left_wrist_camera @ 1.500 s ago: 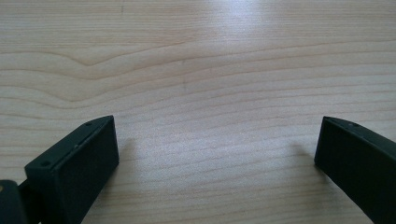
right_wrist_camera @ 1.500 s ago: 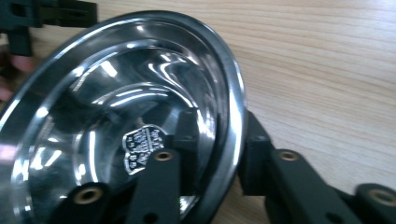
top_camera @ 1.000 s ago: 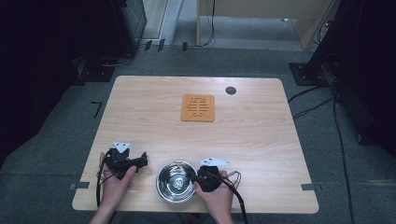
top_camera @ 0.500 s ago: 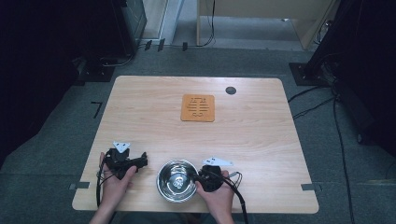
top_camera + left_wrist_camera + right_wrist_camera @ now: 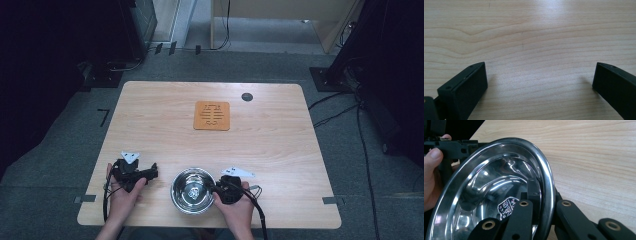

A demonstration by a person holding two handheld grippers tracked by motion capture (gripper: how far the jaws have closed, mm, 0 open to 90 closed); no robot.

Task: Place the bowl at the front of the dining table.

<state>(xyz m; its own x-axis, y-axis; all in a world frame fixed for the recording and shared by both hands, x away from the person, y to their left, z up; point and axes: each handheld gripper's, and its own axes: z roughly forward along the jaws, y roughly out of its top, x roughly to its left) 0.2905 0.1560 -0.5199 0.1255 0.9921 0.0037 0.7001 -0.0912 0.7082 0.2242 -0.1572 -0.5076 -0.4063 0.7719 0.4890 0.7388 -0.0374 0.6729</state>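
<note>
A shiny steel bowl [image 5: 193, 190] stands near the table's front edge, between the person's two hands. My right gripper [image 5: 218, 189] is at the bowl's right side, shut on the rim. In the right gripper view one jaw lies inside the steel bowl [image 5: 499, 182] and the other outside it, with my right gripper [image 5: 544, 197] clamping the rim between them. My left gripper [image 5: 150, 173] rests to the left of the bowl, apart from it. In the left gripper view my left gripper [image 5: 540, 75] stands open over bare wood, nothing between its jaws.
An orange slotted trivet [image 5: 212, 115] lies at the middle of the wooden table [image 5: 280, 145], far from both hands. A small black grommet [image 5: 247, 96] sits near the back edge. Beyond the bowl, the right gripper view shows the person's other hand [image 5: 431, 170].
My right gripper has shifted a little to the right while staying clamped on the bowl's rim. The left hand and its gripper have kept still.
</note>
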